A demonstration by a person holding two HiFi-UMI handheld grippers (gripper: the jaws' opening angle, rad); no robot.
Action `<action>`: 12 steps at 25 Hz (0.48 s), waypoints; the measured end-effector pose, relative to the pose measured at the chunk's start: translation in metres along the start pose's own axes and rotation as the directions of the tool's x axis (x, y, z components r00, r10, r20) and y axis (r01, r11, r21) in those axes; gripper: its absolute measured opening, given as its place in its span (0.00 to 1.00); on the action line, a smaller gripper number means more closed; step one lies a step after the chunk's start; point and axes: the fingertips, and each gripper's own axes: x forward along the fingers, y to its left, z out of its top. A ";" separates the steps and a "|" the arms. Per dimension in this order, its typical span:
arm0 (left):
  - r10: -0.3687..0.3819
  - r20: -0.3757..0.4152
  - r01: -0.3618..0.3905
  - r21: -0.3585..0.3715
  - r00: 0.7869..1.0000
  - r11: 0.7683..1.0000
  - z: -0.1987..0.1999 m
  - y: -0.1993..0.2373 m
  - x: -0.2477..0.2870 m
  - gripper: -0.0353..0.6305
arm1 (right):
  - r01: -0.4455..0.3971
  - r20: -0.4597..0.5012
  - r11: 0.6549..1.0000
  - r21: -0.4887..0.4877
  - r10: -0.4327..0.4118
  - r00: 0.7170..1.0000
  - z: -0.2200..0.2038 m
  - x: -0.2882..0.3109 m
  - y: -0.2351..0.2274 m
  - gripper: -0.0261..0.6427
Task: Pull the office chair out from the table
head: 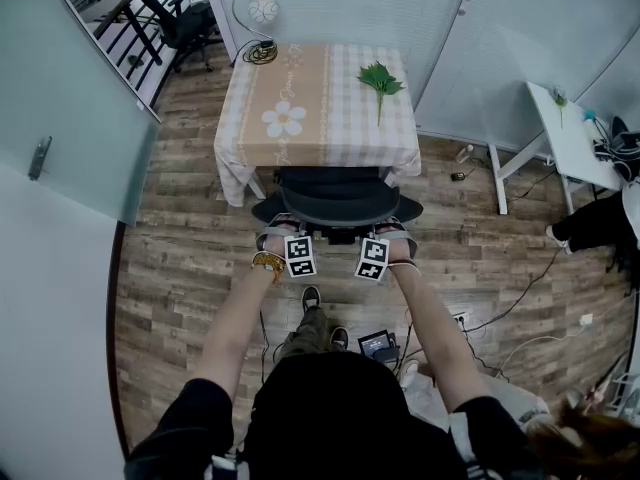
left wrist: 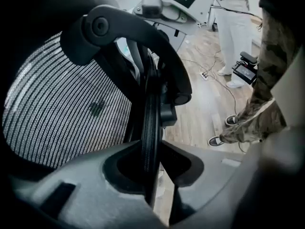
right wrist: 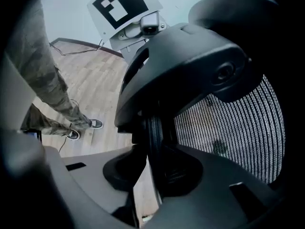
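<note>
A black office chair (head: pixel 338 200) with a mesh back stands pushed in against the front of a table (head: pixel 320 118) covered by a checked cloth. Both grippers are at the top of the chair's backrest. My left gripper (head: pixel 292 233) (left wrist: pixel 153 157) is shut on the backrest's thin black rim (left wrist: pixel 150 128), with the grey mesh (left wrist: pixel 66 109) to its left. My right gripper (head: pixel 383 234) (right wrist: pixel 155 163) is shut on the same rim (right wrist: pixel 155 137), and here the mesh (right wrist: pixel 238 128) lies to its right. The chair's seat and base are mostly hidden under the backrest.
A green leafy sprig (head: pixel 380 80) and a small lamp (head: pixel 262 10) are on the table. Another chair (head: pixel 185 23) stands at back left behind a glass wall. A white desk (head: pixel 565 133) is at right. Cables (head: pixel 520 303) and a small device (head: pixel 376 345) lie on the wood floor near my feet.
</note>
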 end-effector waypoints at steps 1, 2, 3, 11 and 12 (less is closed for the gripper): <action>0.002 0.000 -0.002 -0.002 1.000 1.000 0.000 -0.001 -0.001 0.21 | 0.000 0.000 1.000 -0.001 0.000 1.000 0.000 -0.001 0.000 0.16; 0.004 -0.001 -0.004 -0.003 1.000 1.000 0.001 -0.001 -0.002 0.21 | -0.001 -0.001 1.000 -0.003 0.001 1.000 0.000 -0.002 0.001 0.16; 0.004 -0.001 -0.004 -0.005 1.000 1.000 0.001 -0.003 -0.003 0.21 | -0.003 -0.001 1.000 -0.003 0.003 1.000 0.000 -0.003 0.002 0.16; 0.000 -0.005 0.000 -0.011 1.000 1.000 0.002 -0.007 -0.004 0.21 | -0.008 0.001 1.000 -0.003 0.008 1.000 0.000 -0.005 0.005 0.16; -0.002 -0.006 0.002 -0.012 1.000 1.000 0.002 -0.007 -0.004 0.21 | -0.008 0.001 1.000 -0.003 0.008 1.000 -0.001 -0.004 0.005 0.16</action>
